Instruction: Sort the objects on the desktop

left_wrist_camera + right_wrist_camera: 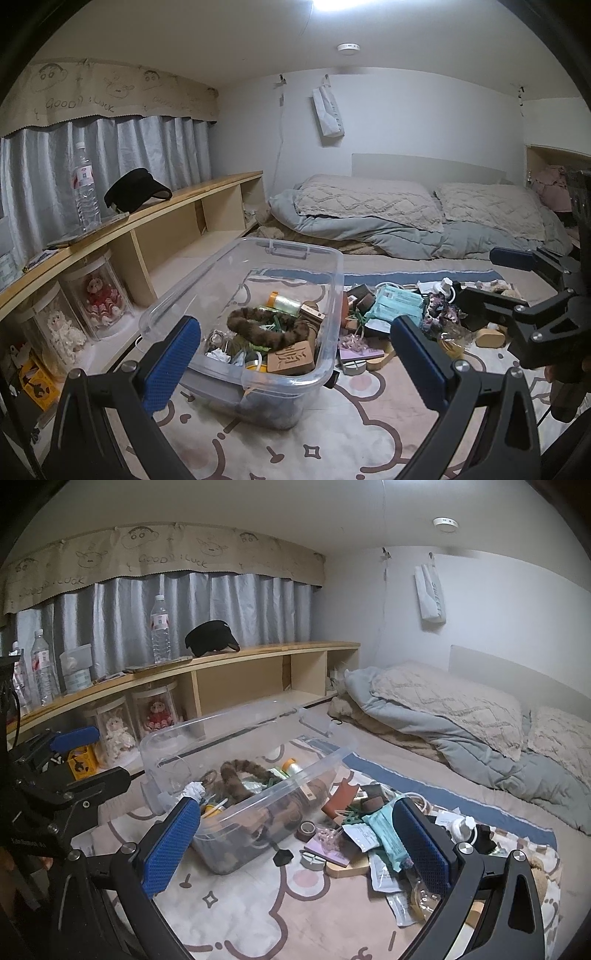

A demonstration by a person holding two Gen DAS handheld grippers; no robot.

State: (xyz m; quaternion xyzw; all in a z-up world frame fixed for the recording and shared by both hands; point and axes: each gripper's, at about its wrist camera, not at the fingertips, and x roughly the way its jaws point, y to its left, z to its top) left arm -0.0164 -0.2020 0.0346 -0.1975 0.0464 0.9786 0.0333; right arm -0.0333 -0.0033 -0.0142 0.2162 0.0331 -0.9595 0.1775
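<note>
Left wrist view: left gripper (pixel 295 365) spread, empty, over near rim of clear bin (pixel 177 291); loose clutter pile (pixel 399 314) right of it

Right wrist view: right gripper (pixel 295 845) spread, empty; bin left, clutter right

Bin (pixel 207 295) sits on rug (pixel 332 424), left of a loose pile of objects (pixel 399 314). In bin: fur ring (pixel 266 328), carved block (pixel 291 360). Shelf (pixel 147 214) left of bin; bottle (pixel 85 188), cap (pixel 138 190) on it. Bedding (pixel 406 218) behind.
</note>
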